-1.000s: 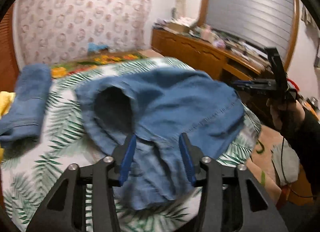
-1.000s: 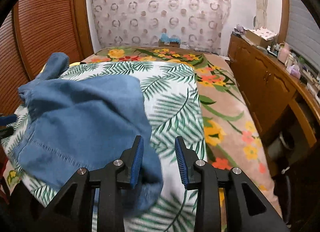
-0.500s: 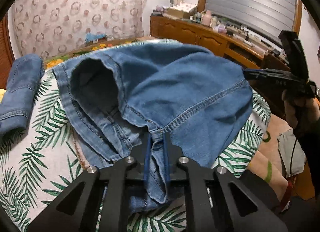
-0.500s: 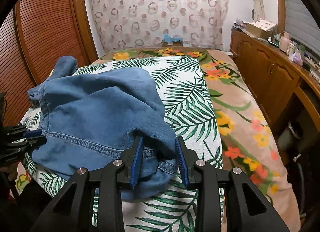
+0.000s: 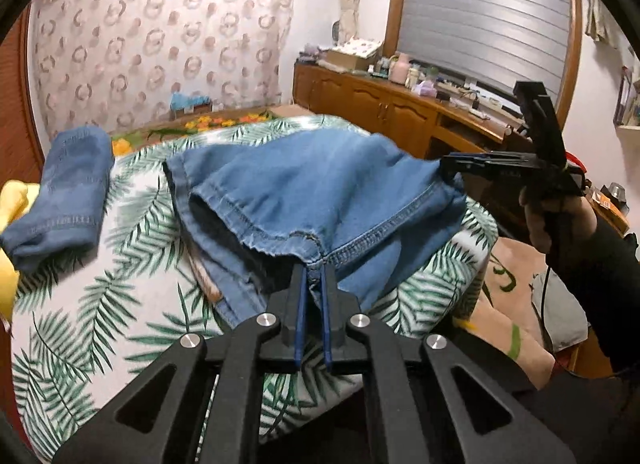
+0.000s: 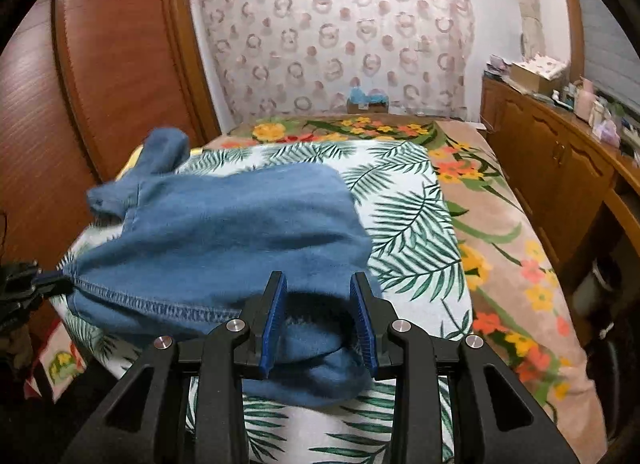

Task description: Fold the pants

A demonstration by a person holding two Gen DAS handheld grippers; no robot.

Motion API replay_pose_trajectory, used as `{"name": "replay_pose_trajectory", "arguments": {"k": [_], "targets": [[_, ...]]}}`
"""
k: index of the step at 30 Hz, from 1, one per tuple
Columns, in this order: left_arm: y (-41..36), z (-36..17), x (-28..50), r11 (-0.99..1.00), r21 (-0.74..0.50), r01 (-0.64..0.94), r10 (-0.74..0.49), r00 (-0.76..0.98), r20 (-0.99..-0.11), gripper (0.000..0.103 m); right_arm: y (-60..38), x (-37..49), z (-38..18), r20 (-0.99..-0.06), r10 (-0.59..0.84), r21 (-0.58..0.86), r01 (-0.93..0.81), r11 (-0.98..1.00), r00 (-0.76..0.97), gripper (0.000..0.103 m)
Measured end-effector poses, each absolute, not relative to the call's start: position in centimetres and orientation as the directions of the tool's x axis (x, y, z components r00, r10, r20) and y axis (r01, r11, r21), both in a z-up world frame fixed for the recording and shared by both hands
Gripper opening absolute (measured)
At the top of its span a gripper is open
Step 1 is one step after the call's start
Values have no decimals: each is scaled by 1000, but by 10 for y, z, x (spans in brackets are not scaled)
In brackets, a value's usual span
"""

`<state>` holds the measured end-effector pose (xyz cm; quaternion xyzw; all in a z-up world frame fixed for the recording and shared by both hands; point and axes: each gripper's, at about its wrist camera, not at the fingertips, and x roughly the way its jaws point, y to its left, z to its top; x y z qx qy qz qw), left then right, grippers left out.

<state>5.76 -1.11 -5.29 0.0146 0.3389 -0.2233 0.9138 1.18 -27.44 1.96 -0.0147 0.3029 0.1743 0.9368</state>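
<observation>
Blue denim pants (image 5: 320, 192) lie bunched on the palm-leaf bed cover (image 5: 104, 304). My left gripper (image 5: 314, 264) is shut on a stitched hem seam of the pants at their near edge. In the right wrist view the pants (image 6: 224, 232) stretch leftward to the left gripper (image 6: 44, 284). My right gripper (image 6: 318, 288) is open, its blue pads on either side of a fold of the denim. In the left wrist view the right gripper (image 5: 452, 164) sits at the pants' right corner; its fingers look close together there.
A folded blue denim piece (image 5: 68, 192) lies at the bed's left, beside something yellow (image 5: 10, 224). A wooden dresser (image 5: 400, 112) with clutter runs along the right. A wooden wardrobe (image 6: 116, 76) stands left. A floral blanket (image 6: 500, 232) covers the bed's right side.
My left gripper closed on the pants' hem and has lifted it, pulling the denim taut. My right gripper has moved onto the other end of the pants, with cloth now between its open pads.
</observation>
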Motion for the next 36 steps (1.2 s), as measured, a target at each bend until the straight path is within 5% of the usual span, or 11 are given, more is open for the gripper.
{"name": "replay_pose_trajectory", "arguments": {"k": [15,16,17,27,32,36], "targets": [[-17,-61,57,900,-135,414,-398,658,-639,8,-290,34,6,-618,256,-8,-332,943,744,33],[-18,-61,57,900,-139,413,-401,657,-639,8,-292,33,5,-620,271,2,-344,939,736,10],[-17,-60,57,901,-139,411,-399,658,-639,8,-292,31,6,-622,293,17,-362,932,726,2],[-11,-55,56,902,-151,405,-401,653,-642,9,-315,0,6,-642,306,26,-380,925,703,2],[-3,-53,64,919,-137,370,-367,673,-642,46,-312,2,12,-641,310,38,-374,927,702,2],[2,-50,80,930,-118,348,-340,695,-634,47,-312,-7,20,-613,295,34,-349,937,733,25]]}}
